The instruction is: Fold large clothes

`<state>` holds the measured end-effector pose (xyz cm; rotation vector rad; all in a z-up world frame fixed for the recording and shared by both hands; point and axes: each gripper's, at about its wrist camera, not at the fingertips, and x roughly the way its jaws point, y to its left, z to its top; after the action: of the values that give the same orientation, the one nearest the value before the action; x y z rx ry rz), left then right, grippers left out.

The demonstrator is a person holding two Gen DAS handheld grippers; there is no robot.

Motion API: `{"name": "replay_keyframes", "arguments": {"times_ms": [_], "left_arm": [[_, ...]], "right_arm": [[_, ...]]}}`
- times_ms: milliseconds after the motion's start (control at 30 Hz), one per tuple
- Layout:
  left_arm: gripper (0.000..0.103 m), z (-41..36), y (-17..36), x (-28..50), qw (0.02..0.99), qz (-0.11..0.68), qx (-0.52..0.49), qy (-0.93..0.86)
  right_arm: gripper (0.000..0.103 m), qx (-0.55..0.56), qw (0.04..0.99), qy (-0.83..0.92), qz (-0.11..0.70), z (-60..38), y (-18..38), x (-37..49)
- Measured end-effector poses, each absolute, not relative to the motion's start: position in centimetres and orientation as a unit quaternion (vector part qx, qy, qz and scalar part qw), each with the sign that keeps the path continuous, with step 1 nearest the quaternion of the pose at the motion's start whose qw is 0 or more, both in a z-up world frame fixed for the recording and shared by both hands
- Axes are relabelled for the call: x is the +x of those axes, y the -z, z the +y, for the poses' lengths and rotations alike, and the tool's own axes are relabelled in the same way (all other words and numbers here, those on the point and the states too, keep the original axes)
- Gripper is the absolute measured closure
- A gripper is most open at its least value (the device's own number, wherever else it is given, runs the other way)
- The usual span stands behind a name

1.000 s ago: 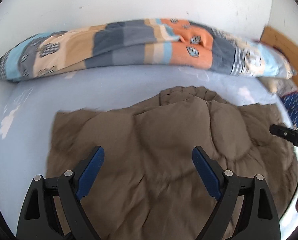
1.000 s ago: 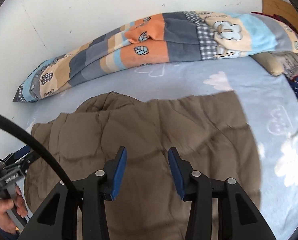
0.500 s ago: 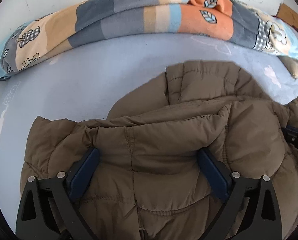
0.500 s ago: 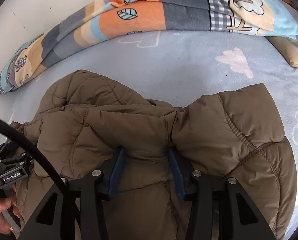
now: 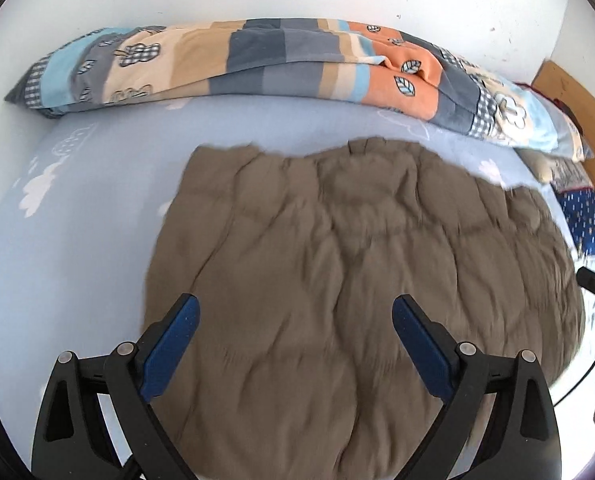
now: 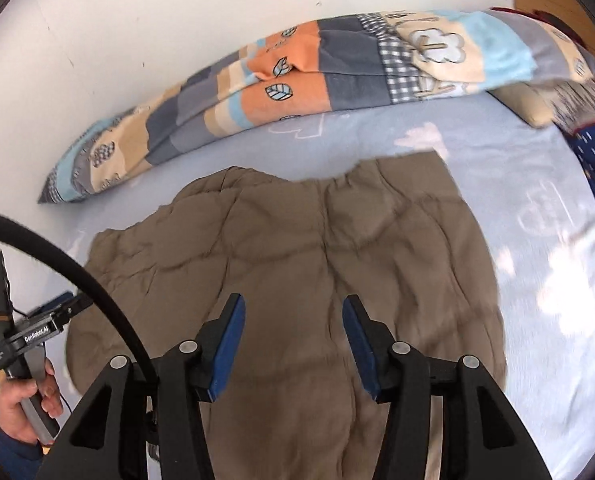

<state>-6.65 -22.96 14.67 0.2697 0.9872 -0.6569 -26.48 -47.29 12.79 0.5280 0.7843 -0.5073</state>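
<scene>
Your left claw point(image 5: 293, 320) hangs spread wide above the brown padded jacket point(image 5: 357, 264), gripping nothing. Your right claw point(image 6: 291, 320) is parted too, empty, over the same jacket point(image 6: 297, 248). The jacket lies spread on the pale blue bed point(image 5: 77, 232), near the patchwork blanket point(image 5: 281, 64) along the wall.

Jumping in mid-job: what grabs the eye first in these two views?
A big brown puffy jacket lies spread over the light blue bedsheet, filling the middle of both views. Behind it, along the white wall, runs a bright patchwork blanket. Both the left gripper and right gripper hang open above the jacket.
</scene>
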Motion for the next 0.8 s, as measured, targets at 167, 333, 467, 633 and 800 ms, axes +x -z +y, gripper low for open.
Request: {"name": "replay_keyframes", "arguments": {"times_ms": [167,333,467,633,800], "left_arm": [[0.006,-18.3,-14.9,-9.9,0.824,0.459,0.126,0.308],[0.006,-16.2,-12.4,-9.5,0.821,0.488,0.087,0.284],[0.006,-16.3,-9.8,-8.5,0.814,0.502,0.095,0.277],[0.002,-16.5,-8.1,-7.1,0.795,0.533,0.078,0.28],[0.0,-16.9,-7.9,-6.5,0.794,0.536,0.079,0.277]], "right_arm": [[0.048,0.288,0.848,0.255,0.365,-45.5,-12.4,-31.3],[0.047,0.339,0.836,0.263,0.343,-45.7,-11.9,-35.4],[0.047,0.342,0.823,0.274,0.361,-46.1,-10.3,-35.9],[0.047,0.368,0.806,0.266,0.38,-48.0,-7.5,-35.7],[0.047,0.374,0.793,0.27,0.398,-48.8,-5.3,-34.1]]}}
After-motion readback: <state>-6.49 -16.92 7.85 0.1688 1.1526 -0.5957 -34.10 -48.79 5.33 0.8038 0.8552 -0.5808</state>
